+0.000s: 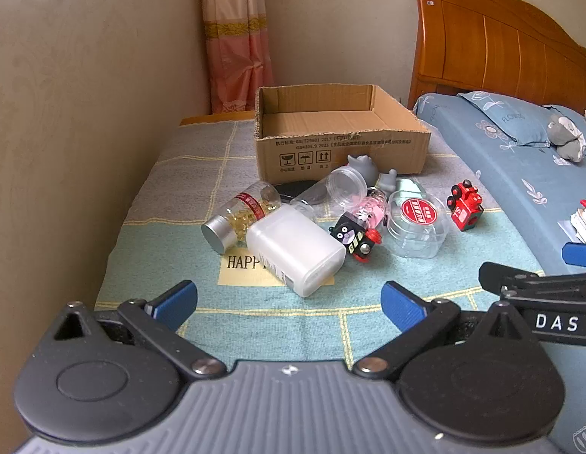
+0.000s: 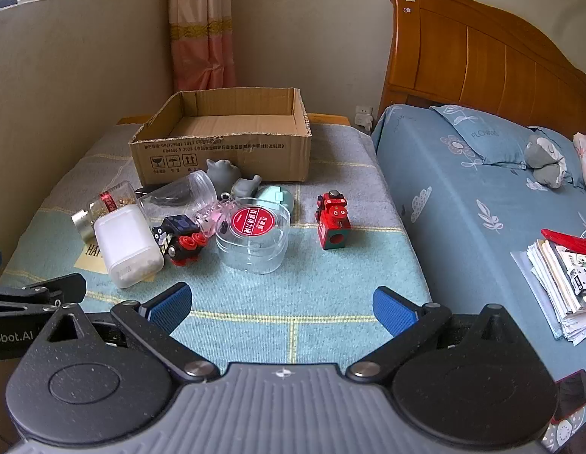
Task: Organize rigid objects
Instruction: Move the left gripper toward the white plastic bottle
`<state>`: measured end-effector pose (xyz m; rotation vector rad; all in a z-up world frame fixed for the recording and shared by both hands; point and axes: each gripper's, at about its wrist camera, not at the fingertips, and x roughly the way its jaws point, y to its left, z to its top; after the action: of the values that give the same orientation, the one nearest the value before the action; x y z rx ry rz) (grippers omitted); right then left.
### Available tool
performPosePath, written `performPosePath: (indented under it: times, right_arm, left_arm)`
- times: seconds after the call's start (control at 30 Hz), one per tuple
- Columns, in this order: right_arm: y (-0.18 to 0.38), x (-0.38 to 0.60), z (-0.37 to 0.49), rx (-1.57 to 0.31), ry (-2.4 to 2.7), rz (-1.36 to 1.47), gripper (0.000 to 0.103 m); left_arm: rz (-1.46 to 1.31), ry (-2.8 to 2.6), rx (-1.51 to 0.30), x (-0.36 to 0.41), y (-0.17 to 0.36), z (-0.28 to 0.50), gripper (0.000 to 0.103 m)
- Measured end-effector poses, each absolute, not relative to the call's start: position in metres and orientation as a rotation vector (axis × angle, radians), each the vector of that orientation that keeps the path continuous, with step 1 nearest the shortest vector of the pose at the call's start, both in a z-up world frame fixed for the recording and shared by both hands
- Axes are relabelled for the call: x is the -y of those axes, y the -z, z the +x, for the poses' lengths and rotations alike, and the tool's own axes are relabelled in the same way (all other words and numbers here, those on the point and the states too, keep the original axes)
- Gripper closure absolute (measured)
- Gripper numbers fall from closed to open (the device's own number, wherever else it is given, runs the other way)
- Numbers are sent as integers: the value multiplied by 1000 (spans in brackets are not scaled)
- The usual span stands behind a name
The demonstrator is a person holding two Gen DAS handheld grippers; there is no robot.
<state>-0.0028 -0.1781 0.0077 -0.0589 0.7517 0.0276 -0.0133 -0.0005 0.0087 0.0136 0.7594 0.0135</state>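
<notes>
An open, empty cardboard box (image 1: 340, 143) (image 2: 224, 151) stands at the back of a cloth-covered table. In front of it lies a heap: a white plastic bottle (image 1: 296, 251) (image 2: 126, 246), a silver-capped capsule bottle (image 1: 240, 215) (image 2: 100, 208), a black toy train (image 1: 355, 236) (image 2: 179, 238), a clear tub with a red label (image 1: 417, 223) (image 2: 255, 234), a red toy train (image 1: 465, 206) (image 2: 332, 221), grey figures (image 1: 362, 166) (image 2: 221, 174) and a clear jar (image 1: 345, 187). My left gripper (image 1: 289, 302) and right gripper (image 2: 281, 304) are both open and empty, near the heap's front.
A bed with blue bedding (image 2: 482, 196) and a wooden headboard (image 2: 482, 56) runs along the right. A stack of papers (image 2: 565, 283) lies on it. A wall (image 1: 84, 113) borders the table on the left. A curtain (image 2: 202, 26) hangs behind.
</notes>
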Motion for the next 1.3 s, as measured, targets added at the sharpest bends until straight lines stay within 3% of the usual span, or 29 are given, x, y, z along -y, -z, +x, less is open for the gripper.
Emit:
performPosePath:
  times: [1.3]
  right_arm:
    - [0,177,21,-762,-32,-81,0]
  left_arm:
    - [32,134,-707,-2,0,7,1]
